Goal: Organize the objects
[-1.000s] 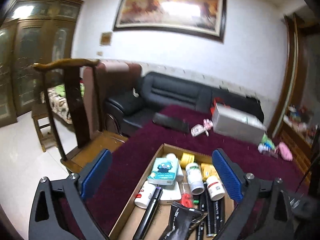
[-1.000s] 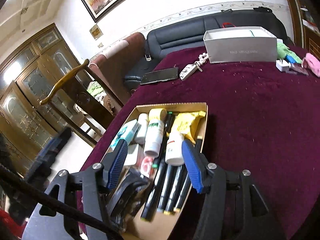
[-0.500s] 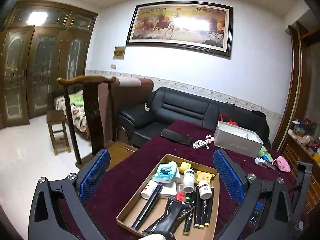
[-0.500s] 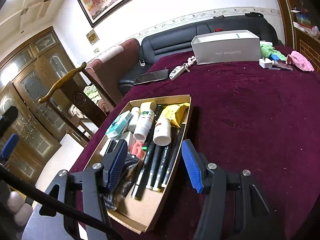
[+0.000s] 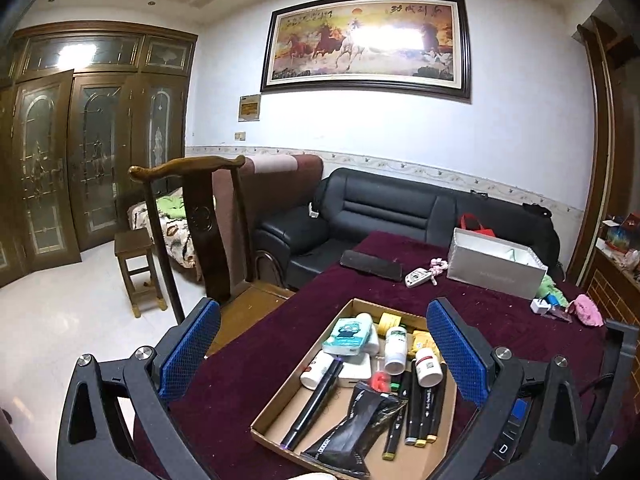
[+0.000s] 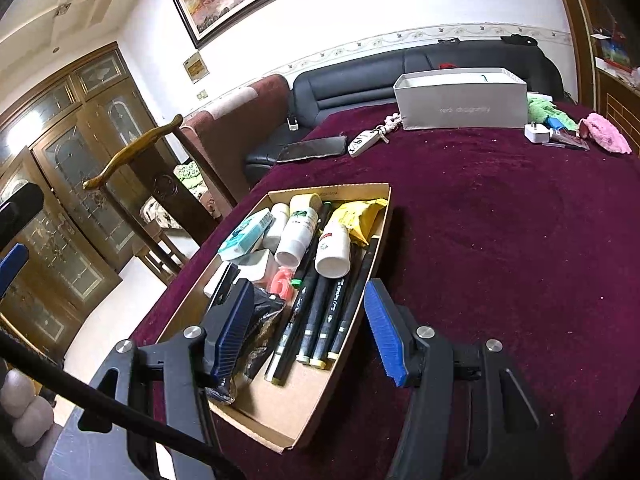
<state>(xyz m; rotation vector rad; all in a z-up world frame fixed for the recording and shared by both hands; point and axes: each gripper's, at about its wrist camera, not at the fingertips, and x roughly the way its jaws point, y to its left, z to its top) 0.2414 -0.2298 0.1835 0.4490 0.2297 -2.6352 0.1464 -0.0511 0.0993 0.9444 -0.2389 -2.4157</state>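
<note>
Two grippers, the left gripper [image 5: 320, 360] and right gripper [image 6: 308, 328], are hovering unclenched and empty above the cardboard tray [image 6: 304, 412], which is holding four black markers [image 6: 320, 316] and two white bottles [image 6: 334, 246].

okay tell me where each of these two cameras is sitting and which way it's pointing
Left wrist: rides the left gripper, jaws wide and empty, back from the cardboard tray, facing sofa and painting.
Right wrist: rides the right gripper, jaws open over the tray's markers, angled down.
Shared: tray, grey box, maroon tablecloth.
</note>
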